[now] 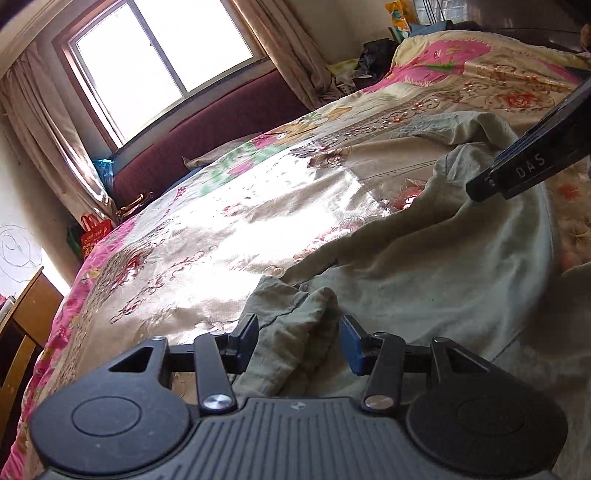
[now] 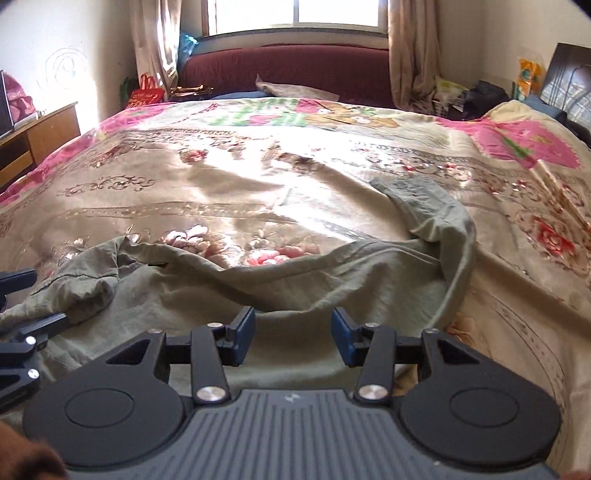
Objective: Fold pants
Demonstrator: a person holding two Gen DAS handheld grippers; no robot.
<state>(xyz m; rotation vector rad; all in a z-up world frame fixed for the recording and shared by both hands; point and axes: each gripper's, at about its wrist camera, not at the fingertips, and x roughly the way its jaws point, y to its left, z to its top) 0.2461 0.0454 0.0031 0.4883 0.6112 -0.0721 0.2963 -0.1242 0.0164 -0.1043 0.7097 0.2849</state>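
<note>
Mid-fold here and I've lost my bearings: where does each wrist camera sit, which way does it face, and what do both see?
Left wrist: on the left gripper, tilted, looking across the bed toward the window; its open jaws straddle a bunched end of the pants; the right gripper enters from the right.
Right wrist: on the right gripper, level, facing the window; open jaws over the pants; left gripper at the left edge.
Shared: pants, bed, window, maroon headboard.
</note>
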